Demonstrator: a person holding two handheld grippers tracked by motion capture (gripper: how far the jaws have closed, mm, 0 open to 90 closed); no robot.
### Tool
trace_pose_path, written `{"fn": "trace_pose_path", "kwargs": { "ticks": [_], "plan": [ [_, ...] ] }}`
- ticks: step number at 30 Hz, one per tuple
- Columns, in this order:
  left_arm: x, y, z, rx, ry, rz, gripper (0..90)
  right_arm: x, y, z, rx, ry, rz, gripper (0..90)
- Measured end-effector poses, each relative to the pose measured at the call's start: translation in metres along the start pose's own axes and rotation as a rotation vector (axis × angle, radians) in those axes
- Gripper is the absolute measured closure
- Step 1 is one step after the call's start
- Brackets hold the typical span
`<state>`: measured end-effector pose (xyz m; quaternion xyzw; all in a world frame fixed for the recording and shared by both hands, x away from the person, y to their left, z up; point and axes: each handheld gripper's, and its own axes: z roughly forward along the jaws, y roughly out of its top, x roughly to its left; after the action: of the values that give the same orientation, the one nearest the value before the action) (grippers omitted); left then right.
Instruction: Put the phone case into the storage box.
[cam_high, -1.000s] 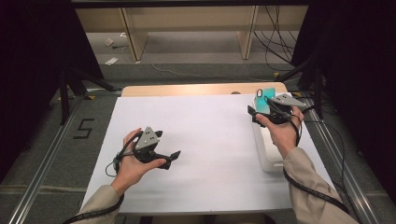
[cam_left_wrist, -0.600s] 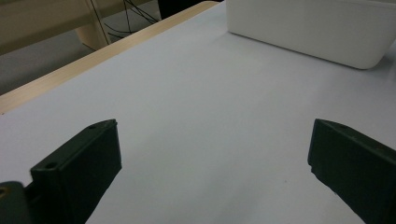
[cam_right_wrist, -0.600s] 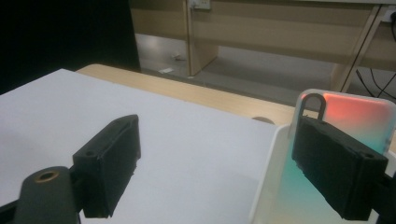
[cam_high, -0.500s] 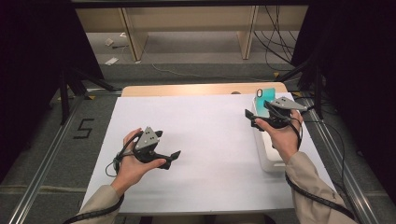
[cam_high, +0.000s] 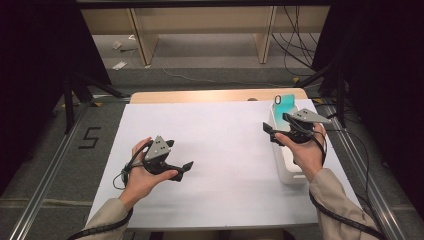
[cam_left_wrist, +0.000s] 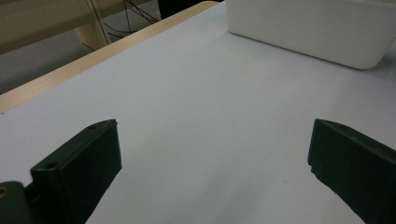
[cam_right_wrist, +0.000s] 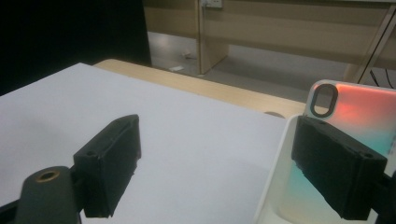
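The phone case (cam_right_wrist: 355, 121) looks like glossy, smooth plastic. The white bin (cam_high: 286, 165) is matt plastic. White paper-like sheet (cam_high: 220, 150) covers the wooden desk (cam_high: 200, 96).

Count: 2 grippers, left (cam_high: 187, 165) and right (cam_high: 274, 129); 1 phone case (cam_high: 285, 107); 1 white bin (cam_high: 290, 172); 1 table (cam_high: 225, 165); 2 hands

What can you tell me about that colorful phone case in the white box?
The phone case looks like smooth, glossy plastic, with colour fading from orange-pink near the top to teal lower down. It has a pale rim, rounded corners and an oval camera hole in its upper corner. It stands tilted inside the white box at the table's right side, leaning at the far end. In the right gripper view one black finger is in front of it; contact is not clear.
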<state>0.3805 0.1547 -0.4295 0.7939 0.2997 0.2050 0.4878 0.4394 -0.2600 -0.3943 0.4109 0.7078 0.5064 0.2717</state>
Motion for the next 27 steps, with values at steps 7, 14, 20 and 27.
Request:
{"fn": "trace_pose_path", "kwargs": {
  "ticks": [7, 14, 20, 27],
  "plan": [
    [0.0, 0.0, 0.0, 0.0, 0.0, 0.0, 1.8, 0.004, 0.0, -0.005, -0.001, 0.017, -0.005, 17.0],
    [0.0, 0.0, 0.0, 0.0, 0.0, -0.001, 1.8, 0.008, -0.001, -0.01, -0.001, 0.03, -0.013, 17.2],
    [0.0, 0.0, 0.0, 0.0, -0.001, -0.001, 1.8, 0.01, -0.002, -0.013, -0.003, 0.044, -0.021, 17.4],
    [0.0, 0.001, -0.001, -0.001, 0.0, -0.002, 1.8, 0.012, -0.003, -0.016, 0.002, 0.056, -0.025, 17.8]
  ]
}}
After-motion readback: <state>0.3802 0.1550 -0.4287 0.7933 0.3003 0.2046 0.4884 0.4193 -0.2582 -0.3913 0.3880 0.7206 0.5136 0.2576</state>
